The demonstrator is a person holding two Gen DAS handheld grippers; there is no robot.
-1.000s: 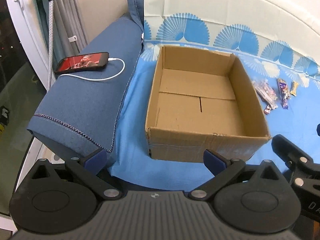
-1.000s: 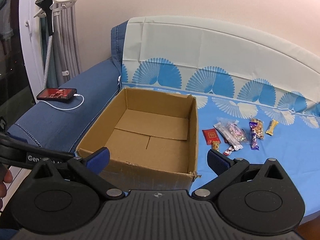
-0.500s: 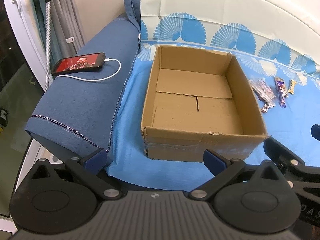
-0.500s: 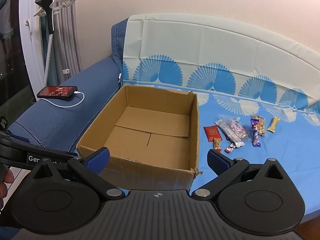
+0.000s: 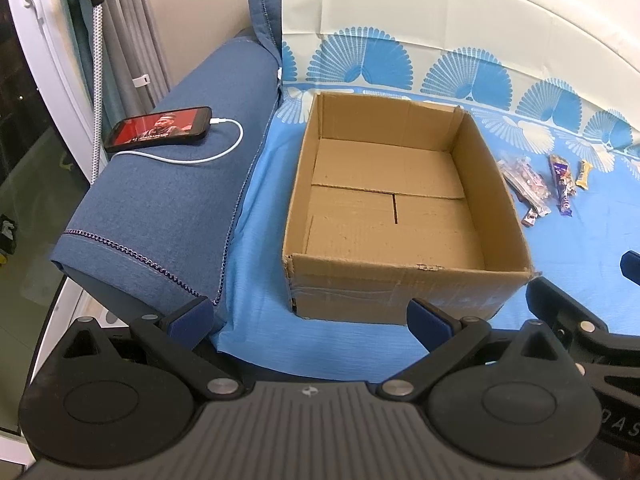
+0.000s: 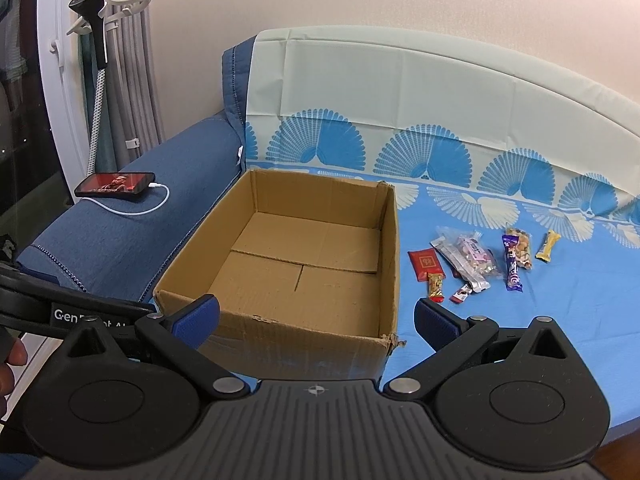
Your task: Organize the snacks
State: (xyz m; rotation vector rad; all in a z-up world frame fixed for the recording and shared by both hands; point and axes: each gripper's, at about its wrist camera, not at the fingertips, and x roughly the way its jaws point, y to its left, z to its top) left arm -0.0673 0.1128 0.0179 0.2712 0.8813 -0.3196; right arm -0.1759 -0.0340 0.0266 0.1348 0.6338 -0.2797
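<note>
Fingers on both tools stand spread wide with nothing between them — the left gripper (image 5: 308,322) and the right gripper (image 6: 316,318) each hang just short of the near wall of the cardboard box (image 6: 280,276), carrying no load.

Box: open-topped, flaps folded flat as its floor, nothing inside. It sits on the blue sheet (image 6: 540,320) close against the denim-covered armrest (image 5: 168,200), its long side turned toward the snacks, which should keep the carry short.

Snacks: all still outside, in a loose cluster on the sheet to the right of the box, near but not touching it. Red packet (image 6: 425,265) lies closest to the box wall, then a clear bag of wrapped sweets (image 6: 466,258), a purple bar (image 6: 511,266) and, farthest out, a small yellow bar (image 6: 547,245). Two tiny pieces lie at the near edge of the cluster.

Judgement: sorting has not started. The right tool is the natural one for the first pick, since the cluster lies on its side.

Off-task — a phone (image 5: 158,129) with a lit screen charges on the armrest via a white cable (image 5: 192,158), well apart from the work area.
</note>
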